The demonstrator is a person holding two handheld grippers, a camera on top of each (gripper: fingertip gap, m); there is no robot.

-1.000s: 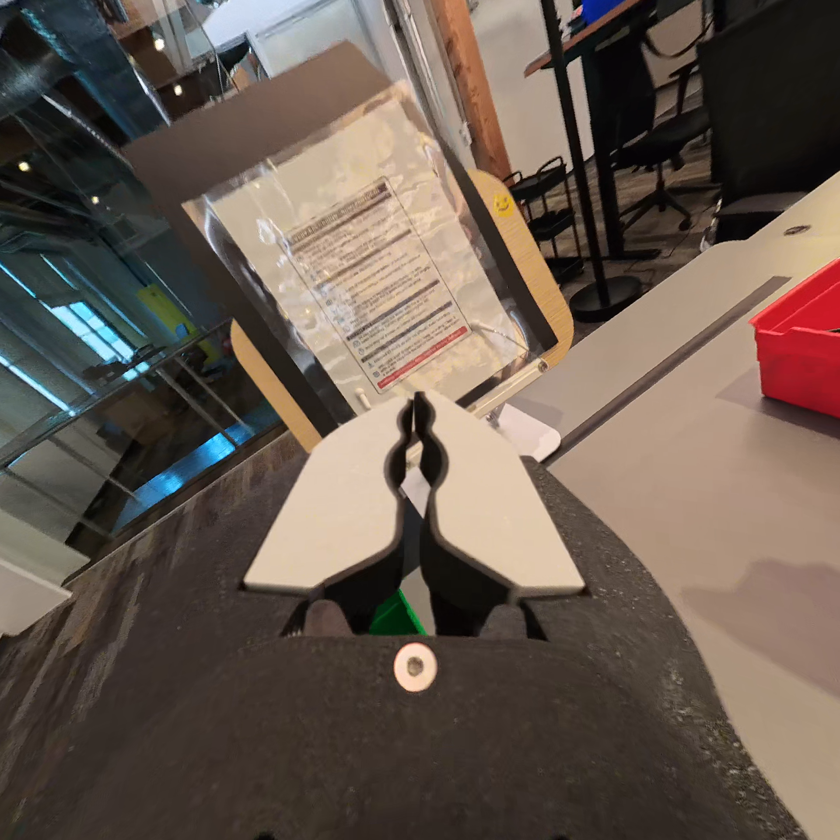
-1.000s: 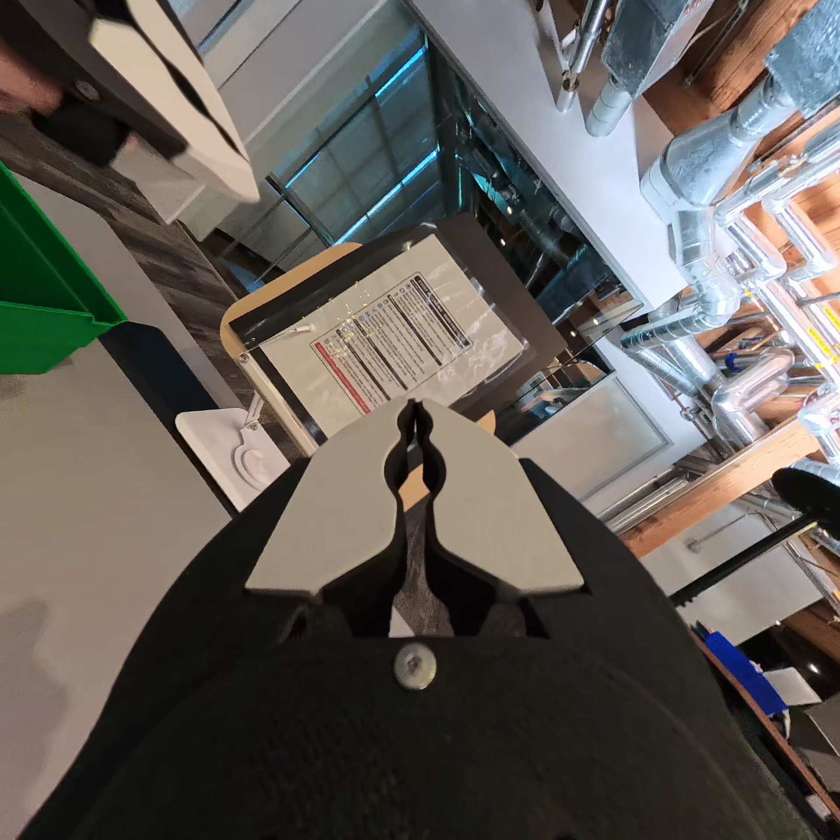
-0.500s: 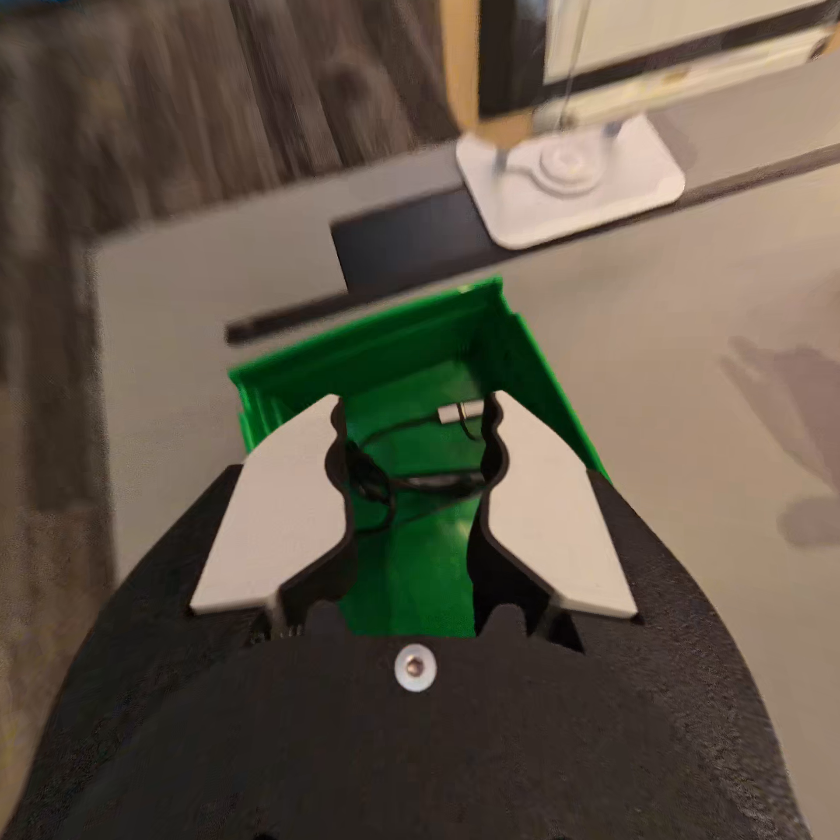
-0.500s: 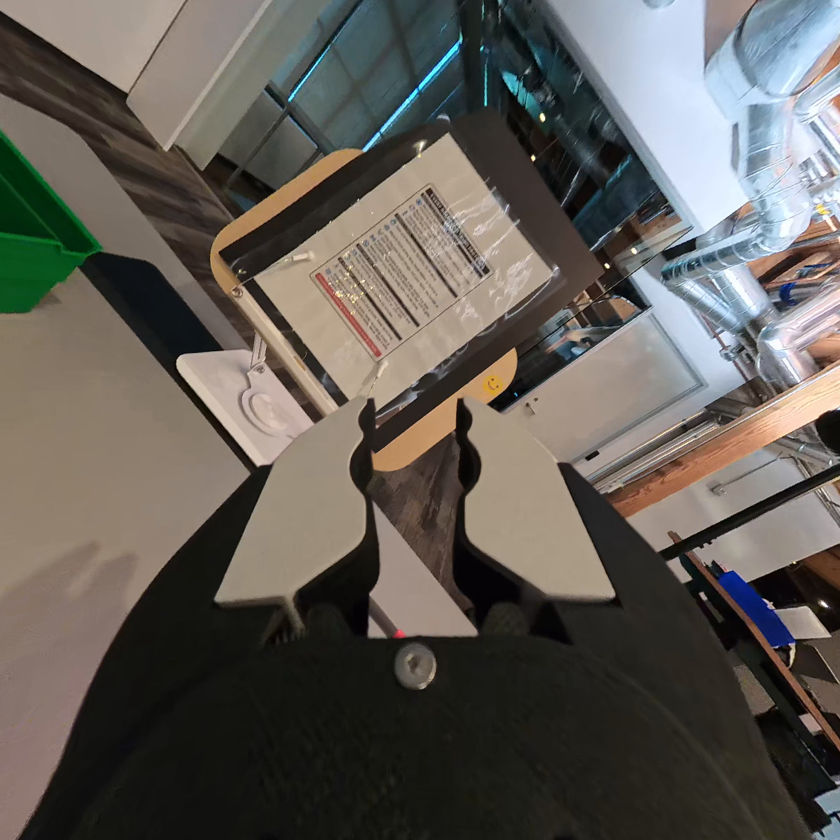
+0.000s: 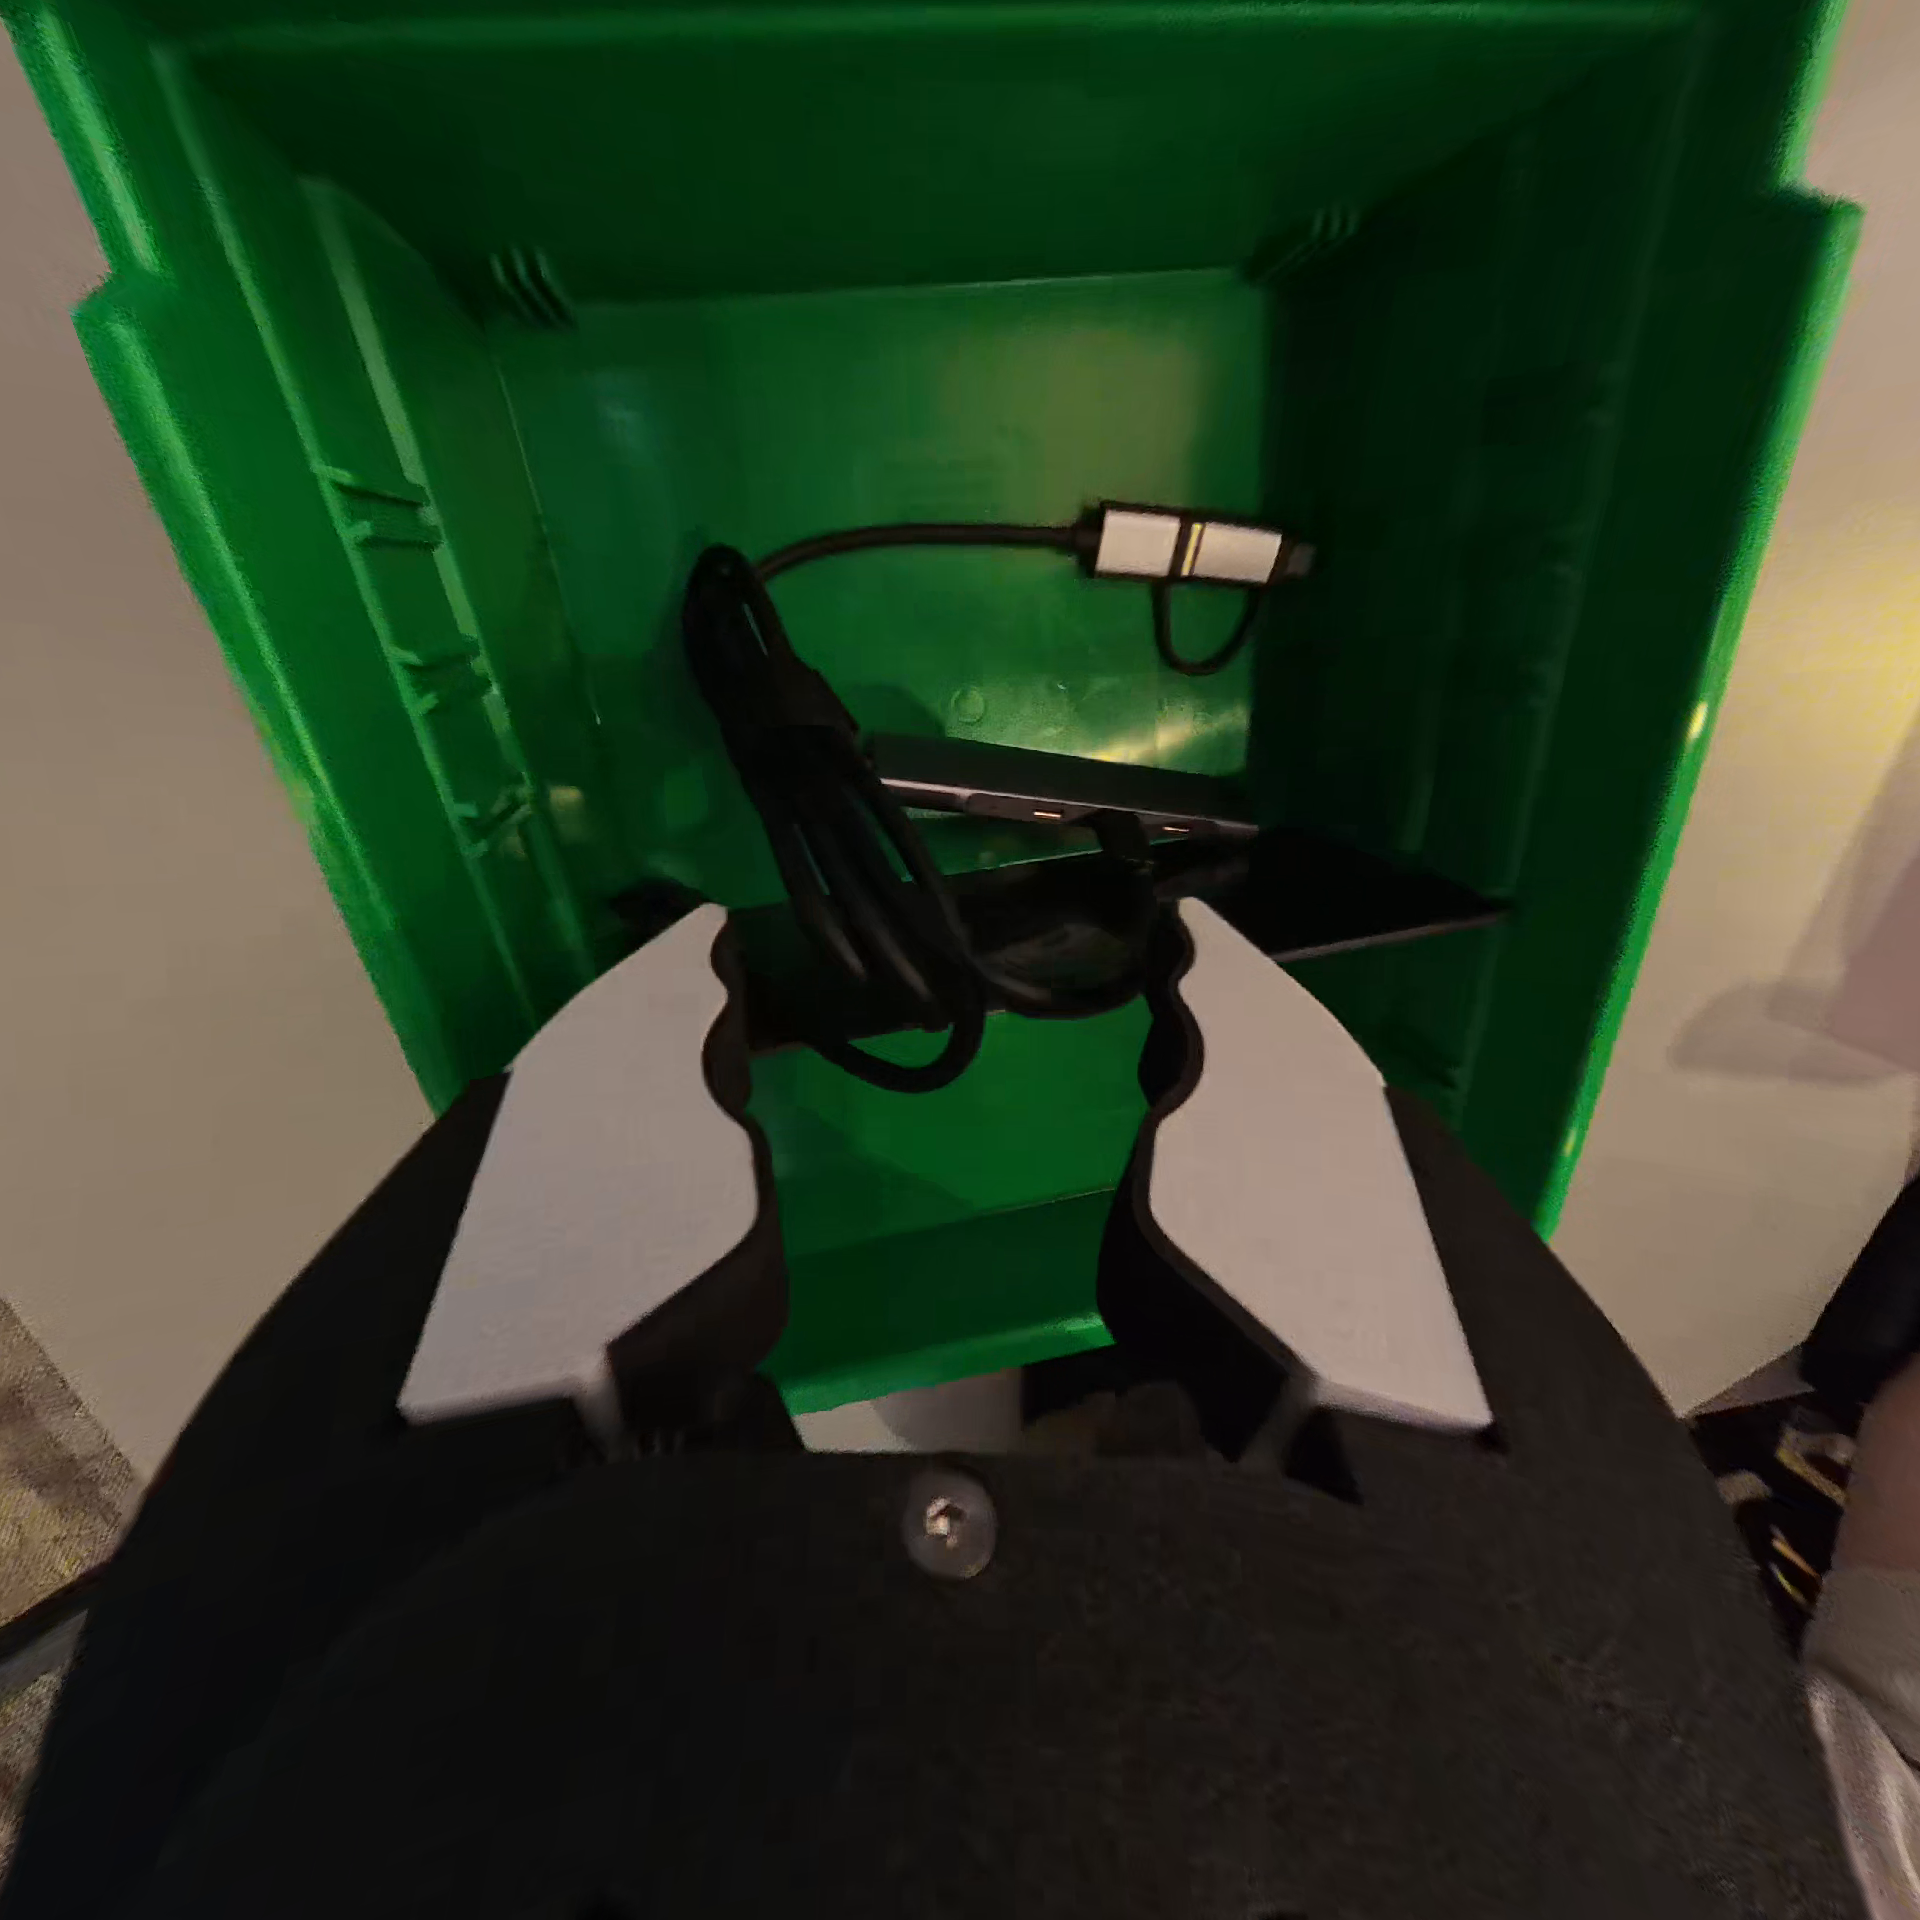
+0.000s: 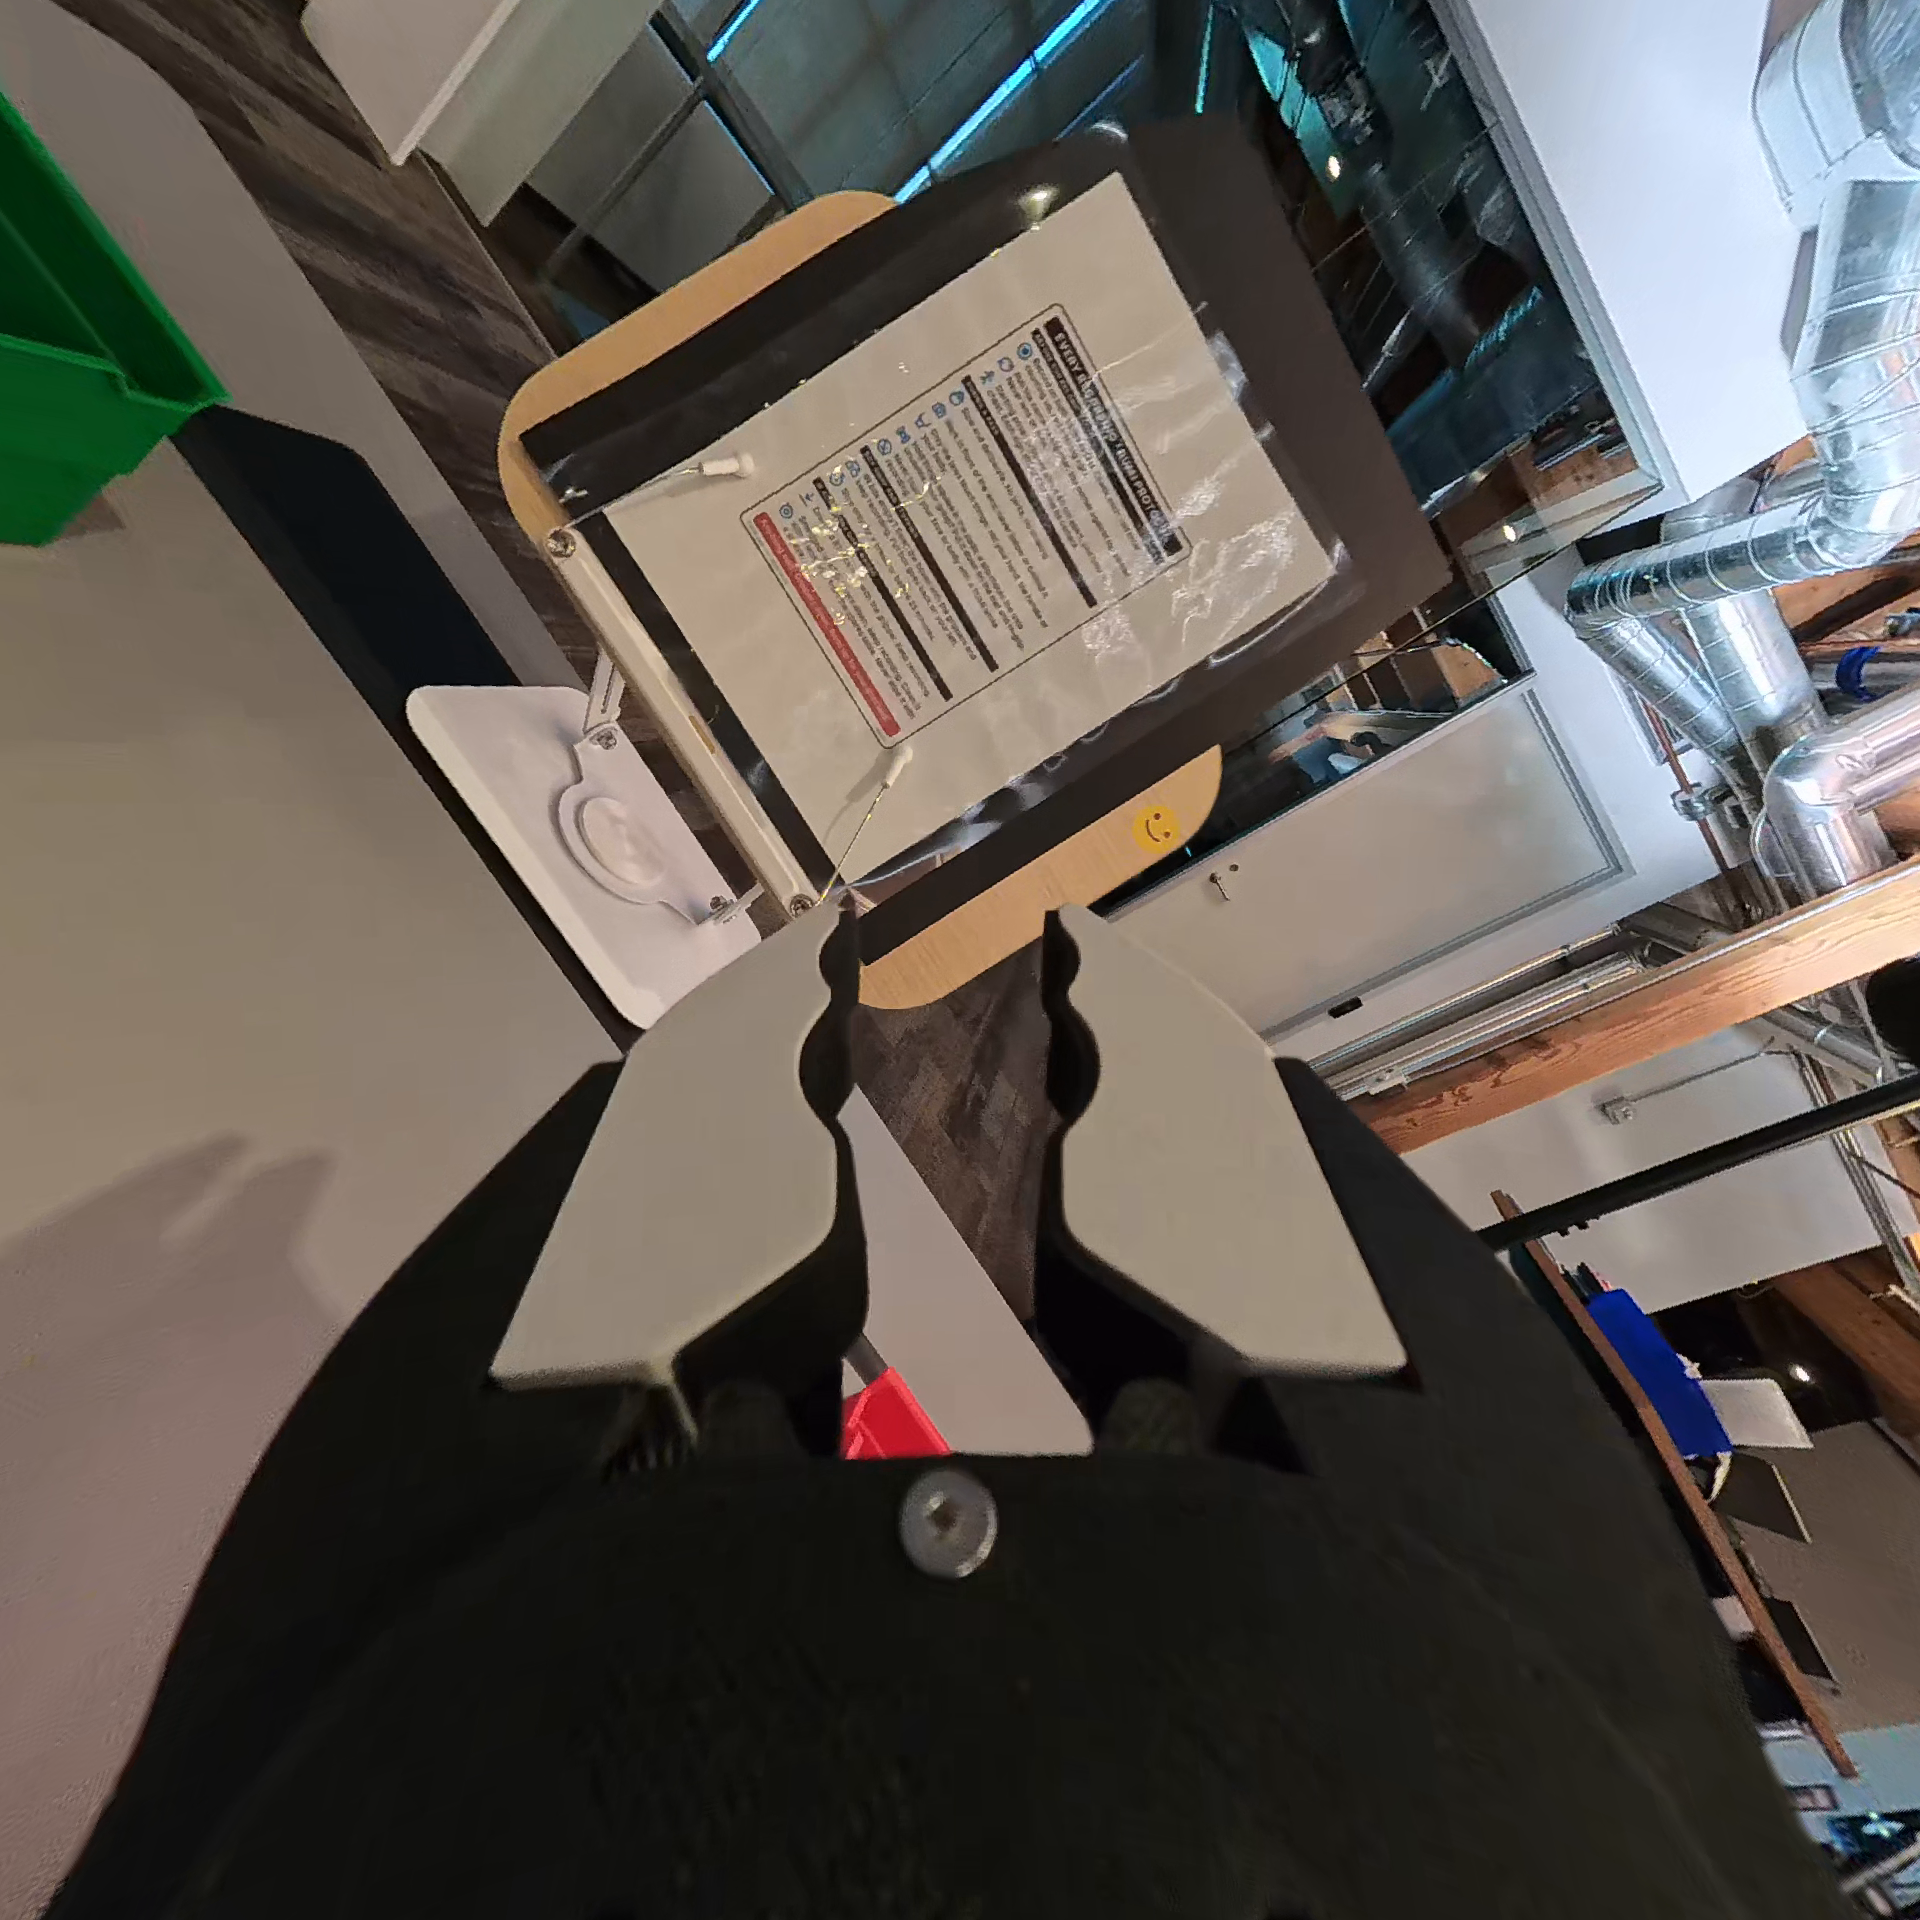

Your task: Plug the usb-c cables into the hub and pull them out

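Coiled black usb-c cable (image 5: 831, 842) in green plastic bin (image 5: 343, 582): light, limp; probably grip its rigid silver plug (image 5: 1184, 545); left gripper (image 5: 951, 935) and right gripper (image 6: 945, 930) both spread, empty

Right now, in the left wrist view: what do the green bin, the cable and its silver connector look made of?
Green bin: moulded plastic, semi-glossy; ribbed walls and soft highlights suggest it.
Cable: black rubbery or PVC jacket, matte, coiled in loose bends.
Silver connector: probably brushed metal shell, possibly metallised plastic; pale sheen, too blurred to settle.

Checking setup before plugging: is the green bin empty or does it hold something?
Not empty: the green bin holds a bundled black cable, its silver plug and a flat dark hub.
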